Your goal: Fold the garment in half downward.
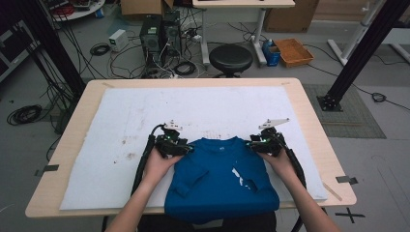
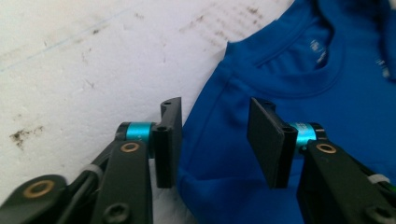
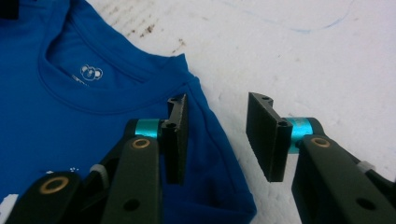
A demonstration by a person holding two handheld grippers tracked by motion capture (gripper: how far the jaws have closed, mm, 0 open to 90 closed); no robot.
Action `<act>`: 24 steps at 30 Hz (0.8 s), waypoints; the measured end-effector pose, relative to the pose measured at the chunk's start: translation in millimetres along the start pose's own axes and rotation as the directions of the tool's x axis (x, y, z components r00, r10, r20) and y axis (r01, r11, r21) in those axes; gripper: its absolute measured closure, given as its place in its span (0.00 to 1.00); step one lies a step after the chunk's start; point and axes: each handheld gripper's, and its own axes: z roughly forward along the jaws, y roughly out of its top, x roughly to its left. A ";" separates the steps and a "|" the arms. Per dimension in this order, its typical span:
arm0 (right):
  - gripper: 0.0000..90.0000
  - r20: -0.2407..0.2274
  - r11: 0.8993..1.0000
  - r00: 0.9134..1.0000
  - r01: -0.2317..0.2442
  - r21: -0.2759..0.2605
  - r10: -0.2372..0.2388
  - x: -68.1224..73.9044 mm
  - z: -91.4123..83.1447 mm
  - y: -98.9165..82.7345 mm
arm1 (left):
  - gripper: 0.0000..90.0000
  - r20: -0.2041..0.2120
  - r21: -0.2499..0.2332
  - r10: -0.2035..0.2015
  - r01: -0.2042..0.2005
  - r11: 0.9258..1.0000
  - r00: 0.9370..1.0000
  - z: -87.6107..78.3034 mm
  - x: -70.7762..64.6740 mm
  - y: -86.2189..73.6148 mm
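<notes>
A blue T-shirt [image 1: 222,179] lies folded on the white mat [image 1: 145,116], its collar toward the far side and its hem over the table's near edge. My left gripper [image 1: 186,147] sits at the shirt's left shoulder. In the left gripper view its jaws [image 2: 215,140] stand open astride the shoulder edge of the shirt [image 2: 289,70], the pads clear of the cloth. My right gripper [image 1: 254,144] is at the opposite shoulder. There its jaws [image 3: 217,140] are open too, one over the shirt [image 3: 70,107] and one over bare mat.
The mat covers most of a wooden table [image 1: 309,111] and carries brown stains [image 1: 128,154] left of the shirt. Beyond the far edge stand a black stool [image 1: 230,58], computer towers [image 1: 159,34] and loose cables. A black frame post [image 1: 358,58] rises at the right.
</notes>
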 end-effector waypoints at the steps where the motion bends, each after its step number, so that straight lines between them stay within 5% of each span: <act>1: 0.68 0.010 1.000 1.000 0.009 0.023 -0.009 0.9 4.7 -0.6 | 0.69 -0.016 0.003 0.010 -0.010 1.000 1.000 -0.2 -1.0 0.4; 10: 0.94 0.026 0.995 0.995 0.096 0.019 -0.097 8.0 2.6 -2.3 | 0.96 -0.075 0.023 0.061 -0.059 0.998 0.995 -0.1 -9.3 0.6; 16: 0.87 0.009 0.997 0.998 0.069 -0.020 -0.069 4.5 -4.0 -1.4 | 0.95 -0.056 -0.003 0.043 -0.044 0.999 0.997 -3.4 -6.9 1.7; 18: 0.77 0.005 0.999 0.999 0.034 -0.034 -0.034 -1.6 -4.7 0.8 | 0.69 -0.056 -0.008 0.008 -0.008 1.000 0.998 -1.7 -4.7 4.9; 22: 0.74 -0.017 1.000 1.000 0.019 -0.014 -0.019 -3.9 0.7 1.9 | 0.67 -0.063 0.031 0.025 -0.023 0.999 0.998 6.9 -7.1 7.9; 23: 0.76 -0.019 0.999 0.999 0.033 0.018 -0.033 -1.1 5.3 1.7 | 0.73 -0.096 0.036 0.067 -0.064 0.997 0.993 6.6 -11.4 7.8; 24: 0.78 -0.015 0.999 0.999 0.042 0.028 -0.042 0.8 6.6 1.5 | 0.82 -0.087 0.037 0.076 -0.073 0.997 0.993 6.2 -12.6 7.2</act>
